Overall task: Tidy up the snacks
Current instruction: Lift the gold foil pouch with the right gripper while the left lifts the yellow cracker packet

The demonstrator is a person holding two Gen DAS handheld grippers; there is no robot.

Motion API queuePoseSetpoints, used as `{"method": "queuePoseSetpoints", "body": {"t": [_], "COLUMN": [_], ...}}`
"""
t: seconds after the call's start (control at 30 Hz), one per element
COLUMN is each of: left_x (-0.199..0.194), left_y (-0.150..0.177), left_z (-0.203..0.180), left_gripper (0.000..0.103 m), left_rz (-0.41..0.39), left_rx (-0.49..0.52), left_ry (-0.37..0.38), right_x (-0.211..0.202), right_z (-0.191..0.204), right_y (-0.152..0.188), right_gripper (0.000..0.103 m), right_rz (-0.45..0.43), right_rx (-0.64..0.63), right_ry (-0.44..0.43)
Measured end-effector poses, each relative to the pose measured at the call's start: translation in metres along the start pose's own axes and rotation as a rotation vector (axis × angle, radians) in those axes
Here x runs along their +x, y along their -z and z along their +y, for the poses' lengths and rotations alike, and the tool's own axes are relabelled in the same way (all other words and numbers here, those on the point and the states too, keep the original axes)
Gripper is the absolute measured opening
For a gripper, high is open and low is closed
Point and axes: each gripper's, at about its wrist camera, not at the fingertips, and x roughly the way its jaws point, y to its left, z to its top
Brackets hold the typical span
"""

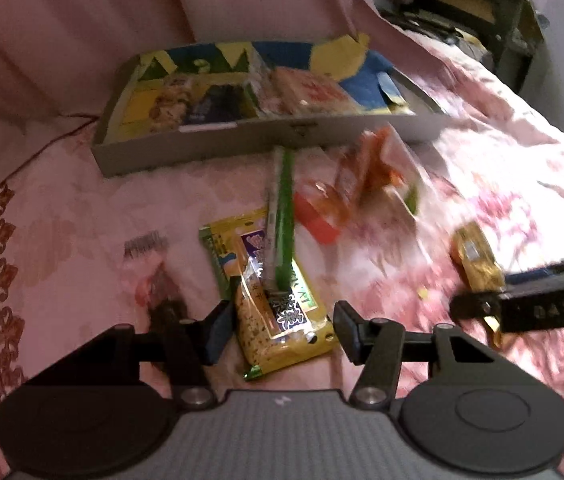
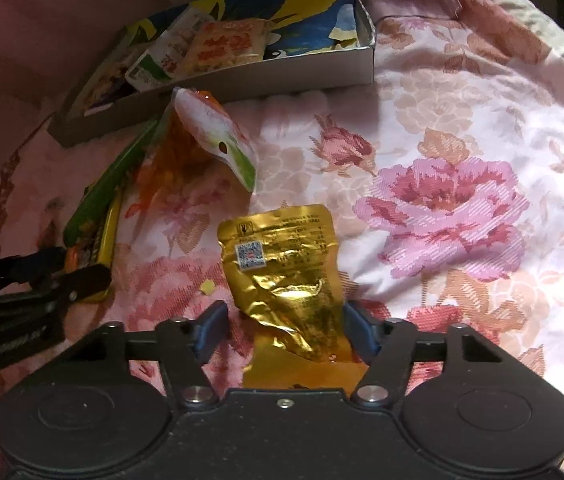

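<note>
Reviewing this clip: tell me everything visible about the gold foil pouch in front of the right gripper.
The gold foil pouch is a small, shiny, crinkled metallic packet with fine printed text and a white QR-code sticker near its upper left. It lies on the floral bedspread, its lower end between the open fingers of the right gripper. Whether the pads touch it cannot be told. In the left wrist view it shows blurred beside that gripper, apart from the other snacks.

Crinkled glossy gold foil pouch (image 2: 286, 276) lies on matt floral cloth bedspread (image 2: 462, 128); cardboard box (image 1: 241, 140) beyond.
</note>
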Motion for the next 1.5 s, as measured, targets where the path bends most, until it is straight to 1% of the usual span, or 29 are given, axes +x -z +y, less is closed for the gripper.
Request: {"method": "queuePoseSetpoints", "body": {"t": [0.07,0.27,0.43,0.53,0.63,0.67,0.73,0.87,0.93,0.97,1.03,1.07,1.1,1.2,1.37,1.43,1.5], "left_x": [-0.005,-0.019,-0.027,-0.02,-0.016,-0.016,-0.015,-0.011,-0.009,-0.008,-0.008,-0.009,-0.01,-0.015,-0.025,-0.03,-0.034], "left_y": [0.004,0.015,0.023,0.024,0.023,0.022,0.021,0.018,0.017,0.017,0.017,0.018,0.018,0.019,0.025,0.029,0.032], "left_z": [-0.003,-0.01,-0.009,-0.008,-0.005,-0.006,-0.008,-0.012,-0.014,-0.014,-0.012,-0.012,-0.01,-0.007,-0.004,-0.004,-0.005], "left_gripper": [0.059,0.059,0.06,0.065,0.067,0.068,0.072,0.072,0.065,0.064,0.056,0.054,0.054,0.054,0.054,0.054,0.053], "left_rz": [0.023,0.081,0.119,0.142,0.136,0.131,0.12,0.107,0.101,0.102,0.108,0.112,0.115,0.136,0.162,0.169,0.177], "left_rx": [-0.001,-0.014,-0.052,-0.051,-0.062,-0.061,-0.048,-0.019,-0.005,-0.001,-0.009,-0.012,-0.016,-0.051,-0.132,-0.165,-0.191], "left_ry": [0.014,0.044,0.04,0.011,0.007,0.0,-0.013,-0.033,-0.045,-0.049,-0.045,-0.047,-0.046,-0.03,0.024,0.063,0.095], "right_x": [-0.003,-0.013,-0.016,-0.012,-0.009,-0.008,-0.008,-0.005,-0.003,-0.003,-0.003,-0.002,-0.002,-0.006,-0.018,-0.025,-0.028], "right_z": [0.002,0.009,0.019,0.018,0.017,0.018,0.019,0.025,0.029,0.031,0.036,0.038,0.039,0.041,0.04,0.035,0.033], "right_y": [0.003,0.016,0.025,0.023,0.023,0.022,0.022,0.022,0.024,0.025,0.027,0.028,0.028,0.03,0.032,0.035,0.036], "right_gripper": [0.049,0.049,0.05,0.053,0.061,0.065,0.068,0.069,0.069,0.07,0.068,0.064,0.056,0.049,0.048,0.048,0.048], "right_rz": [-0.003,0.016,0.042,0.052,0.06,0.061,0.063,0.058,0.052,0.048,0.032,0.028,0.024,0.014,0.016,0.014,0.007], "right_rx": [-0.023,-0.05,-0.099,-0.1,-0.082,-0.08,-0.081,-0.117,-0.153,-0.173,-0.204,-0.219,-0.239,-0.271,-0.276,-0.246,-0.235], "right_ry": [0.007,-0.051,-0.081,-0.085,-0.095,-0.101,-0.111,-0.093,-0.075,-0.067,-0.049,-0.04,-0.029,-0.014,-0.045,-0.077,-0.083]}}
